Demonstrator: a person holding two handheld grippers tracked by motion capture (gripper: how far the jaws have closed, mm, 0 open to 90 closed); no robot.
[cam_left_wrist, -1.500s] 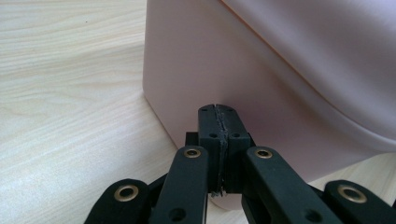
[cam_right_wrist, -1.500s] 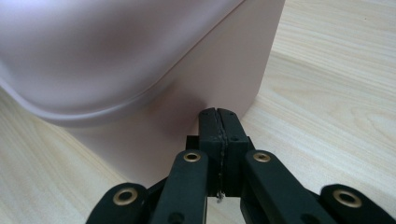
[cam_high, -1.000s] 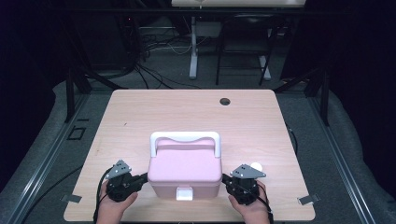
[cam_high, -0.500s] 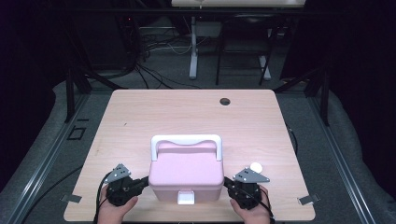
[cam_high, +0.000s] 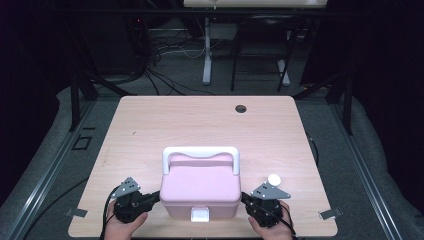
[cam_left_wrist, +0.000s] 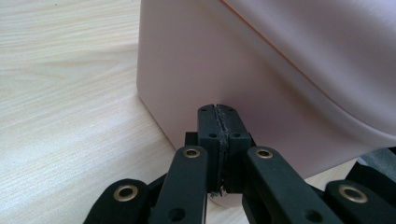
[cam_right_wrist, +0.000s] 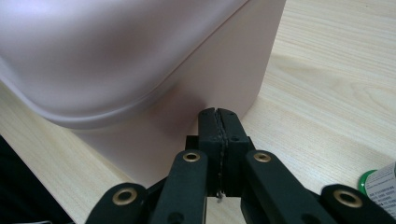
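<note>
A: From the high view, where is the box?
B: The pink box (cam_high: 201, 189) sits low centre on the worktop (cam_high: 200, 125), left tool (cam_high: 156, 196) and right tool (cam_high: 245, 199) at its sides.
A: And the left gripper view?
B: Left tool (cam_left_wrist: 218, 110) clenched, empty, tips at the box (cam_left_wrist: 261, 60) wall.
A: The right gripper view?
B: Right tool (cam_right_wrist: 218, 113) clenched too, against the box (cam_right_wrist: 140, 56).

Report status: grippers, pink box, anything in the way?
Left gripper and right gripper shut, tips against the pink box. Box latched, handle up. Small bottle beside right gripper.

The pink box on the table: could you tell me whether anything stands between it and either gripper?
Nothing visible does. The left gripper and the right gripper, both shut, have their tips right at opposite side walls of the pink box.
</note>
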